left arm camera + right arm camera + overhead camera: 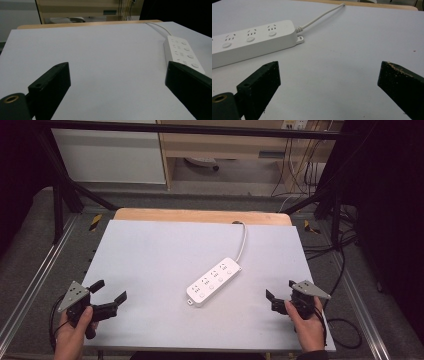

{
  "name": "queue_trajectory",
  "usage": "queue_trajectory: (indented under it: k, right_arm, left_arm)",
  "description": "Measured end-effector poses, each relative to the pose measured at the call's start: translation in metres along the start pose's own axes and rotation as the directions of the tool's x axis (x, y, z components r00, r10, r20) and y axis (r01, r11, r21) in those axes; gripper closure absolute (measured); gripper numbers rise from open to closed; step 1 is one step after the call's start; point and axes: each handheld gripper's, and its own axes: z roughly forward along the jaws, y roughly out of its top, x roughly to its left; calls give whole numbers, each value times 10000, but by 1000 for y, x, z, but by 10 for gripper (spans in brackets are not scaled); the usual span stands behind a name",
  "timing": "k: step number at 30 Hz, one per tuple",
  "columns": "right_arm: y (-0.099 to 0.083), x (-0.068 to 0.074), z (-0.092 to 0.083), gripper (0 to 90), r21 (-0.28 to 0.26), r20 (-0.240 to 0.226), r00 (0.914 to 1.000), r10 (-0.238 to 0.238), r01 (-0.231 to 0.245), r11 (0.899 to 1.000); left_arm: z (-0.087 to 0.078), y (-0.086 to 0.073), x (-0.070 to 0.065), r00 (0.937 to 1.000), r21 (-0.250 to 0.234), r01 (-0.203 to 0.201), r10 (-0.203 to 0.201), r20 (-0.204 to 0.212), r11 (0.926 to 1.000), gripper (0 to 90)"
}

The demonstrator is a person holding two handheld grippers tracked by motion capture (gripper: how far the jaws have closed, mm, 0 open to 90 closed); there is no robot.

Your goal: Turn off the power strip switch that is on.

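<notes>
Both tongs are spread and empty — the left gripper point(111, 292) and the right gripper point(280, 289) are held near the table's point(150, 250) front corners. The power strip point(214, 281) lies between them, untouched; it should probably be approached from both ends, slowly — away from its cable point(243, 242).

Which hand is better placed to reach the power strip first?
Probably right: the right gripper sits nearer the power strip than the left gripper. Both are open and apart from it.
</notes>
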Motion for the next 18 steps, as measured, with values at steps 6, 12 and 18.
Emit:
queue_trajectory:
  k: [6,12,18]
  right_arm:
    - [1,-1,-1,49,35,7,10000,79,-79,10000]
    - [1,-2,-1,43,53,31,9998,195,-196,9998]
    - [3,-2,-4,38,-33,-3,9995,310,-310,9995]
  left_arm:
    - [1,0,0,10000,67,-12,12,24,10000,59]
    - [1,-1,0,10000,80,5,-6,39,10000,59]
    - [2,-1,-1,10000,98,-2,1,60,10000,59]
